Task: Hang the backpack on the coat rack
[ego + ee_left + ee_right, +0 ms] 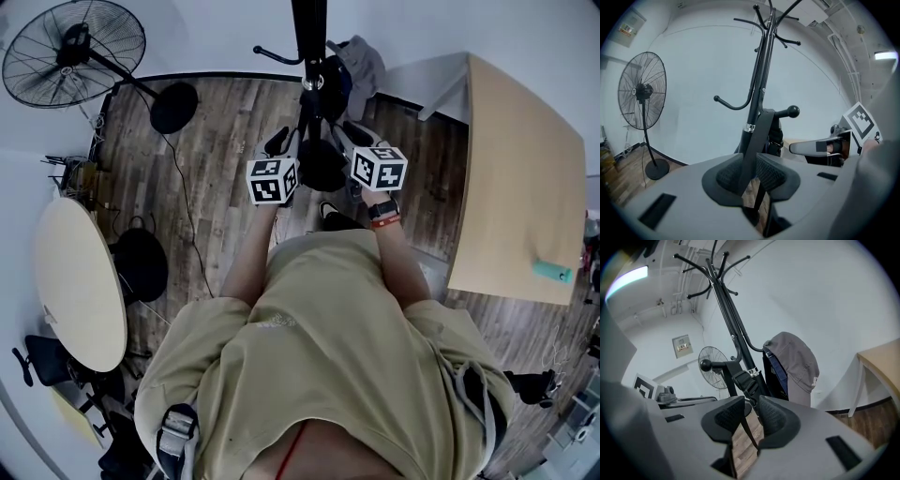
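Black webbing is what both grippers have hold of. The left gripper (752,177) is clenched on a wide strap (757,140) of the backpack (776,136). This strap runs up from between its pads, and its upper end lies at a knobbed hook (790,112) of the coat rack (757,89), just ahead of the jaws and a little above them. The right gripper (751,417) is closed on a narrow strap (746,426), which comes down from a buckle (743,380) directly in front of its jaws. A thin slit of wooden floor (740,441) shows between the pads beside that strap.

The dark body of the backpack sits close against the rack's pole, on the side away from both grippers. How much of its weight the hook carries I cannot tell. The pole stands straight ahead of the two grippers, which are held side by side near it, the left one's jaws just left of the pole and the right one's just right.

Beyond the right gripper and a little to its right, a grey garment (794,362) hangs on the rack over something dark blue. Further right of it is the corner of a light wooden table (881,362). Well to the left of the left gripper stands a pedestal fan (642,91) by the white wall. The person holding the grippers wears a beige shirt (328,319).
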A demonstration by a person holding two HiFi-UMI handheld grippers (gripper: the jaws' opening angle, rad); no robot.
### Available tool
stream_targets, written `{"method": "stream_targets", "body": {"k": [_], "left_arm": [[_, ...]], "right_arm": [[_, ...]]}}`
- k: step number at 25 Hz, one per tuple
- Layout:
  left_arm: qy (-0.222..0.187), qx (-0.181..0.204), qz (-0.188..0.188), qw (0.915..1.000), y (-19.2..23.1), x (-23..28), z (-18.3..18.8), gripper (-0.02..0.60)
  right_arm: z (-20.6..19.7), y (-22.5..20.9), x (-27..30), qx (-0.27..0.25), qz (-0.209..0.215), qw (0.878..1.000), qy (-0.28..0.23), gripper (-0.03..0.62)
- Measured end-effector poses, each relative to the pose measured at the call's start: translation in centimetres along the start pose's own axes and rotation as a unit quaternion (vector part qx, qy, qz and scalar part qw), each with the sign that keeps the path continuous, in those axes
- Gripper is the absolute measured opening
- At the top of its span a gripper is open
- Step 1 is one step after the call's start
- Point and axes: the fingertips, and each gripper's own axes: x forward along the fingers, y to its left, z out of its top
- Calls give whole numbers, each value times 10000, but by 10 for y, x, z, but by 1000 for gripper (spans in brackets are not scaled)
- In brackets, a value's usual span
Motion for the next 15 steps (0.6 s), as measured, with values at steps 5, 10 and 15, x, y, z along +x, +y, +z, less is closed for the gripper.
{"method": "stream_targets", "body": {"k": [5,10,15], "left_arm": [[-237,157,128,9995,6,-15,23,94],[-616,420,363,9966,10,-28,50,84],[-901,455,395,9941,8,-42,78,78]], "right_arm": [[21,-1,-13,-183,-189,9993,-269,109],[48,-4,-31,-442,-438,9962,-616,104],[70,-1,-47,-668,-586,9927,-822,97]]}}
